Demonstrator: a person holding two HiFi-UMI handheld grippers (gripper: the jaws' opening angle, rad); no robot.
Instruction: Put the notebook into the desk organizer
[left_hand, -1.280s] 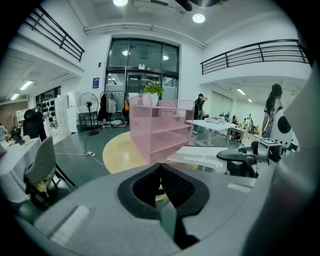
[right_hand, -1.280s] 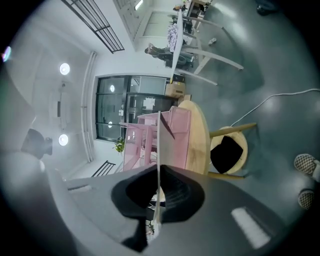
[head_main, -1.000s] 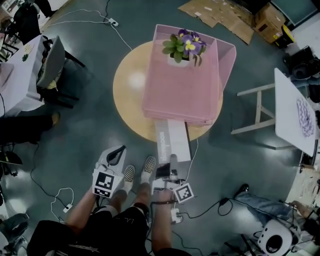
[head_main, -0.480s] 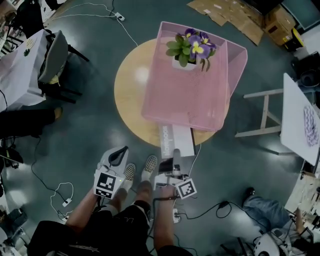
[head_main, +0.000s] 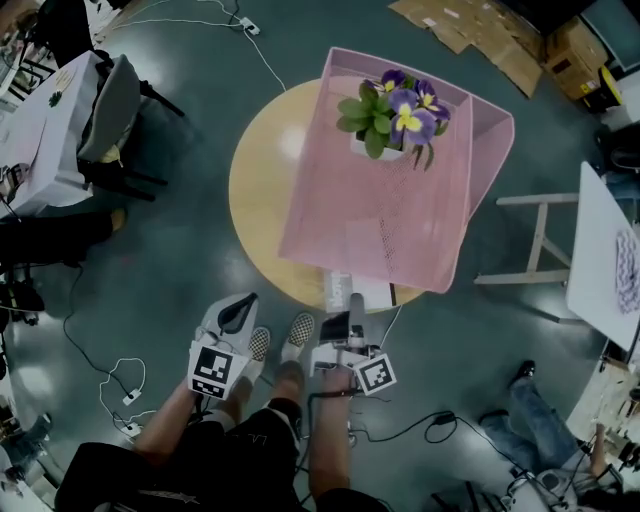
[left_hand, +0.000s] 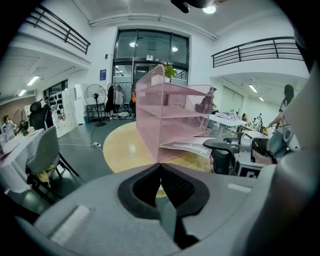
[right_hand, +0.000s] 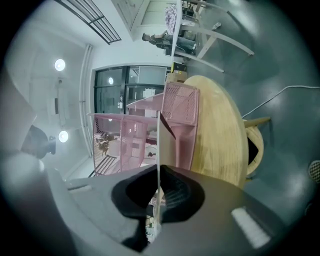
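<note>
One round tabletop (head_main: 255, 180), one pink desk organizer (head_main: 380, 215), one notebook (head_main: 366, 293), two tongs.
The notebook lies mostly inside the organizer's lowest level, its near edge pinched in the right tongs (right_hand: 159, 172). The left tongs (left_hand: 160, 166) are closed and empty, well left of it.

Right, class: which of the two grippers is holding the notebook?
The right gripper: its jaws are shut on the edge of the notebook, which sits partly inside the pink desk organizer. The left gripper is shut with nothing between its jaws.
</note>
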